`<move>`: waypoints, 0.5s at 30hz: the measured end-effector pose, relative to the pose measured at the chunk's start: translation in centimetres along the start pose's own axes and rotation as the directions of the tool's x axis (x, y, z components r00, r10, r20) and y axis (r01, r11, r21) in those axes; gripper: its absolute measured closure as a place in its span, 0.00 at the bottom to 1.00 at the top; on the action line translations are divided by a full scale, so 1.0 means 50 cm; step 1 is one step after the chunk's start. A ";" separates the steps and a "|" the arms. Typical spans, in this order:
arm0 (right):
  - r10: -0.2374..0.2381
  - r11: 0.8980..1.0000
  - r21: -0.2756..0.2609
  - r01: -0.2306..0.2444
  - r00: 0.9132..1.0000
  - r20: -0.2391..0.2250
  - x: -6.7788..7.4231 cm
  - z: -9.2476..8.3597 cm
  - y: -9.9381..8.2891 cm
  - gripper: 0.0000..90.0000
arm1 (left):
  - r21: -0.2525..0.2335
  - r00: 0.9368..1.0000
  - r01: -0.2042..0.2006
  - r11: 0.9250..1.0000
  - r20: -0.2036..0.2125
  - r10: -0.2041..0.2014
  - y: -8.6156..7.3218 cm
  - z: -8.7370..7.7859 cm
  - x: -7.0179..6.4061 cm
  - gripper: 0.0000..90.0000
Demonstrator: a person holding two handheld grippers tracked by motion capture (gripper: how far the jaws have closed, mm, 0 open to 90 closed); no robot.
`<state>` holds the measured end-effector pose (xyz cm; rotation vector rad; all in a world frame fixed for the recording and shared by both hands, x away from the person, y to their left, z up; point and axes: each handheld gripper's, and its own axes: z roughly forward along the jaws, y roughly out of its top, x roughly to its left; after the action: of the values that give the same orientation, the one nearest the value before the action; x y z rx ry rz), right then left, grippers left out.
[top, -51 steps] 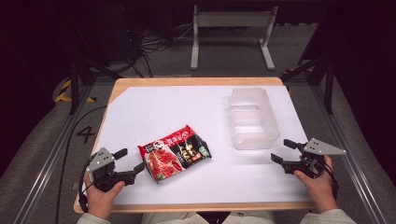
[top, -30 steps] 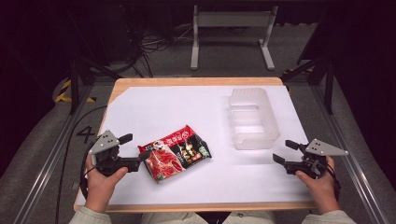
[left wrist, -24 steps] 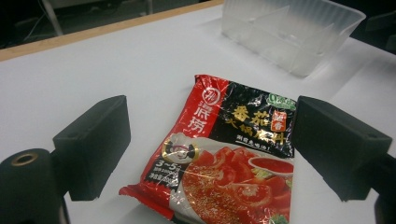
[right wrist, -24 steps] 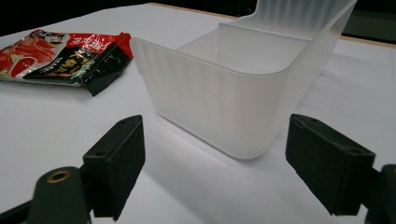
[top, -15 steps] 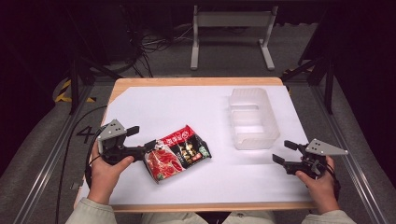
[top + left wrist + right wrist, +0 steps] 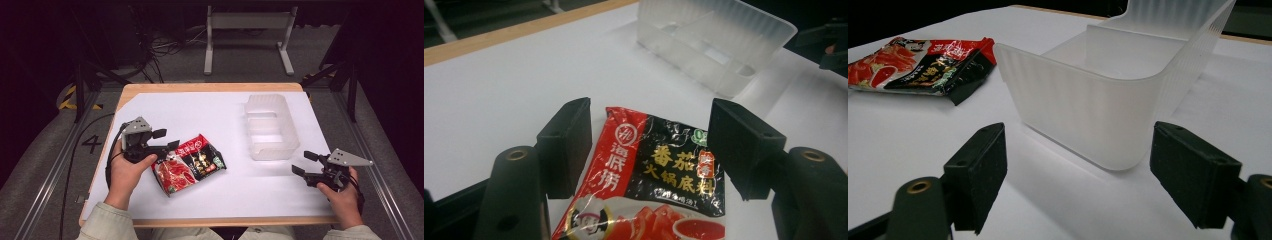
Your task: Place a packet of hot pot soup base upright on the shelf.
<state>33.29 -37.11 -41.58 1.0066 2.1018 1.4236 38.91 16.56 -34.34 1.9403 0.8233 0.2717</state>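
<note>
White-covered wooden table [image 6: 200,107]: work surface.

Flat red-and-black foil food sachet with gold lettering [image 6: 189,162]: lies on the table at about 7 o'clock from centre, clear of the tub.

Translucent ribbed rectangular plastic tub [image 6: 270,127]: stands upright at 3 o'clock from centre, apparently empty, though its far compartment is hard to read.

Left gripper [image 6: 165,140]: at 9 o'clock of the sachet, jaws spread wide to either side of its near end, gripping nothing.

Right gripper [image 6: 306,163]: at 5 o'clock of the tub, jaws wide apart, holding nothing, pointed at the tub's near wall.
</note>
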 end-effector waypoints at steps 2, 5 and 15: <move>-0.001 1.000 0.001 0.001 1.000 0.000 -0.001 0.000 0.000 0.26 | 0.021 1.000 -0.002 1.000 0.015 0.001 0.005 0.017 0.004 0.37; 0.002 1.000 -0.002 -0.002 1.000 -0.002 0.000 0.000 0.000 0.26 | 0.025 0.999 -0.004 1.000 0.037 0.003 0.008 0.045 0.010 0.33; -0.001 1.000 -0.006 0.001 1.000 -0.017 0.001 0.016 0.008 0.26 | 0.061 0.999 -0.009 0.998 0.035 0.006 0.035 0.096 0.031 0.32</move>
<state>33.95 -36.50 -41.50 0.9944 2.1086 1.4414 43.26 13.66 -35.48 1.9999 0.8104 0.2194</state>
